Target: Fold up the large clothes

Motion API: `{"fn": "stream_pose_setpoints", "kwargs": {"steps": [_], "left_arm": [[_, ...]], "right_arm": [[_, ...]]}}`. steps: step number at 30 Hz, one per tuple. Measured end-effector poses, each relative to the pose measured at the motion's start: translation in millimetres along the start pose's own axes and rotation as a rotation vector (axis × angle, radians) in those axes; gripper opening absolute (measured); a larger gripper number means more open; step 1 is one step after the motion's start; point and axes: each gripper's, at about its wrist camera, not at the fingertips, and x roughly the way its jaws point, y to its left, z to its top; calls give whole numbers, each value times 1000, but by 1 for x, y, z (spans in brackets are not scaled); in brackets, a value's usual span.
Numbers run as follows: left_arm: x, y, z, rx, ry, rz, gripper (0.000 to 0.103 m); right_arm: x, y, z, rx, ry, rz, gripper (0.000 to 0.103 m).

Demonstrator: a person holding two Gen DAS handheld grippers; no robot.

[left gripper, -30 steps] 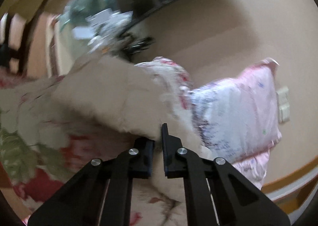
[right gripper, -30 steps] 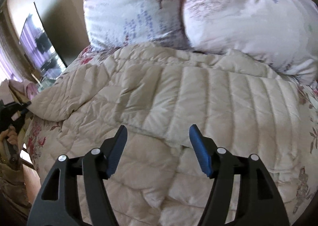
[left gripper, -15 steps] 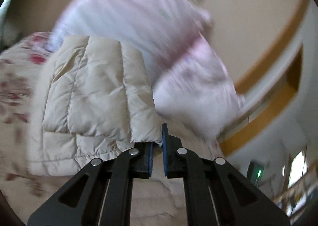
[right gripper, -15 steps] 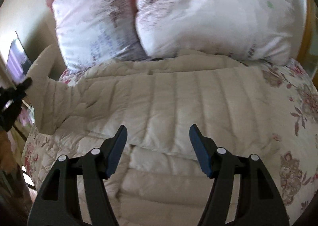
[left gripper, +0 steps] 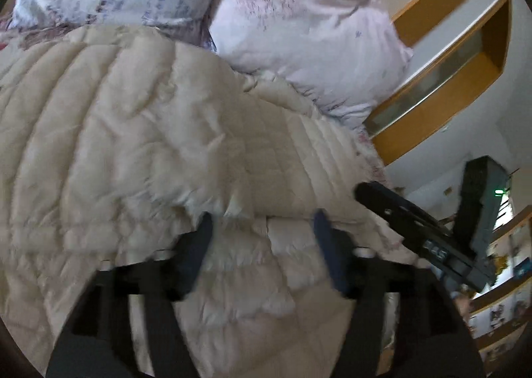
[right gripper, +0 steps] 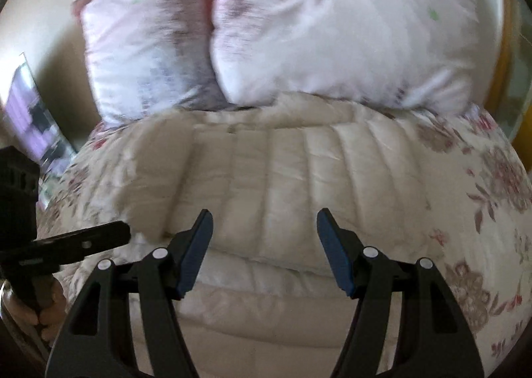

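Left wrist view, read from the left: a cream quilted down jacket (left gripper: pixel 139 152) fills the left and centre of the frame, its stitched channels running in curved bands, with a folded layer lying on top and ending in an edge just above the fingertips. At the bottom centre the left gripper (left gripper: pixel 262 228) shows its 2 fingers spread wide apart, blurred, with jacket fabric between and below them and nothing pinched. Across the top sit 2 pale pink-and-white printed pillows (left gripper: pixel 299 15), touching the jacket's far edge. At the lower right the right gripper (left gripper: pixel 412 221) enters as a dark bar beside the jacket's edge; whether it touches the fabric cannot be told. Behind it, at the upper right, runs a wooden headboard frame (left gripper: pixel 449 55).

Right wrist view, again from the left: at the lower left edge the left gripper (right gripper: pixel 76 241) reaches in as a black bar held by a hand (right gripper: pixel 46 308), its tip just beside the jacket's left edge. A screen (right gripper: pixel 36 122) stands at the far left middle. The jacket (right gripper: pixel 282 172) lies flat across the centre on a floral bedspread (right gripper: pixel 492 198), a thick folded layer with its edge just past the fingertips. The right gripper (right gripper: pixel 264 228) at the bottom centre has its 2 blue-padded fingers (right gripper: pixel 196 248) spread wide above the jacket, gripping nothing. The 2 pillows (right gripper: pixel 332 29) fill the top, butting against the jacket's far edge.
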Motion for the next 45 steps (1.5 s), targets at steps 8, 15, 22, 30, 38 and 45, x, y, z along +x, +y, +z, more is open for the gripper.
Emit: {"fn": "stream_pose_setpoints", "kwargs": {"steps": [8, 15, 22, 30, 38, 45], "left_arm": [[-74, 83, 8, -214, -144, 106, 67], [-63, 109, 9, -242, -130, 184, 67], [-62, 97, 10, -161, -134, 240, 68], [-64, 69, 1, 33, -154, 352, 75], [-46, 20, -23, 354, -169, 621, 100], [-31, 11, -29, 374, -127, 651, 102]], "right_arm": [[16, 120, -17, -425, -53, 77, 65], [44, 180, -34, -621, -103, -68, 62], [48, 136, -10, -344, -103, -46, 5], [24, 22, -15, 114, -36, 61, 7], [29, -45, -22, 399, 36, 166, 53], [52, -53, -20, 454, 103, 223, 36]]}}
